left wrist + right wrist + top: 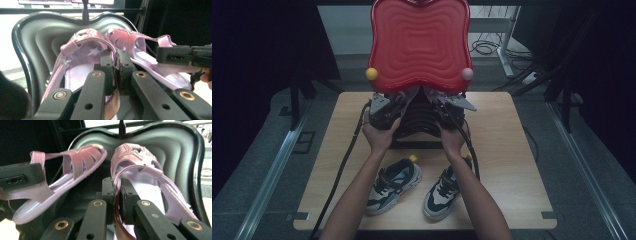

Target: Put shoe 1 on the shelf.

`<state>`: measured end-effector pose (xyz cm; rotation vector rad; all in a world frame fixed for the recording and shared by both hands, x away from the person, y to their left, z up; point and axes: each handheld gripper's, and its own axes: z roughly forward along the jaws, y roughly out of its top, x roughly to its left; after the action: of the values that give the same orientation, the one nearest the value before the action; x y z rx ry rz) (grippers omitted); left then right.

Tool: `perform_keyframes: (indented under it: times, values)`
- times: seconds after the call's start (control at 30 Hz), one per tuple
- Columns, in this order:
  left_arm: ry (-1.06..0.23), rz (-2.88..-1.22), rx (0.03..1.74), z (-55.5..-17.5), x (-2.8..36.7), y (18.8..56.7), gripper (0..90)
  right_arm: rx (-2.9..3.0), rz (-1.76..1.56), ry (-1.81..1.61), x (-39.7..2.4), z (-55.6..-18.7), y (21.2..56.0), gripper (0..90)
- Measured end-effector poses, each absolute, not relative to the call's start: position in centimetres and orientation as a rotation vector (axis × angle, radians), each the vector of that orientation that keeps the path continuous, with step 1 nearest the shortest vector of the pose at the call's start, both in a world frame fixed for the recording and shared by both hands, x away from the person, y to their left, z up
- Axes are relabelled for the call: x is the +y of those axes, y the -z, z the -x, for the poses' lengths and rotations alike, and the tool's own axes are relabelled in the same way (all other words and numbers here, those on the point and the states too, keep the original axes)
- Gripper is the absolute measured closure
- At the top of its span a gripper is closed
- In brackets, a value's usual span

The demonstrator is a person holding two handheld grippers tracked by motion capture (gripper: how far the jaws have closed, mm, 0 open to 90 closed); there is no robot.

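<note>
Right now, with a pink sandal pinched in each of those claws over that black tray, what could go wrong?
Each sandal hangs by a thin part: the left gripper pinches only the heel strap of one pink sandal, the right gripper the same on the other pink sandal. A strap could slip out. The sandals hang close, so they might knock together. The red lid stands open above; it might get bumped.

Two pink strappy sandals, one (82, 65) and its mate (150, 57), are sitting on one wavy black plastic tray (32, 45). Two grey-and-white lace-up sneakers, one (393, 186) beside the other (444, 191), are lying on the single light wooden table (512, 165). One red wavy tray (419, 45) is standing upright, carrying one yellow ball (371, 74) and one pink ball (467, 74).
</note>
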<state>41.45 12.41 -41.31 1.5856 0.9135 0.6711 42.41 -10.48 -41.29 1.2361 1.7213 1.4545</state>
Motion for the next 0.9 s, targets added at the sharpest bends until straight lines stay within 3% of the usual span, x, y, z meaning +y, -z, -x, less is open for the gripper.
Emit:
perform_keyframes:
  times: [0.5, 0.73, 0.9]
  values:
    - [-0.585, -1.683, 0.927, -41.4, 11.8, 43.5, 82.4, 1.817, -1.247, -1.411, -10.4, -42.5, 42.2, 76.3]
    - [-0.534, -1.702, 0.928, -41.3, 12.1, 43.5, 70.7, 1.837, -1.247, -1.423, -10.4, -42.0, 41.9, 65.9]
    - [-0.524, -1.681, 0.915, -40.8, 12.5, 42.7, 67.5, 1.853, -1.240, -1.424, -10.6, -41.5, 41.5, 62.0]
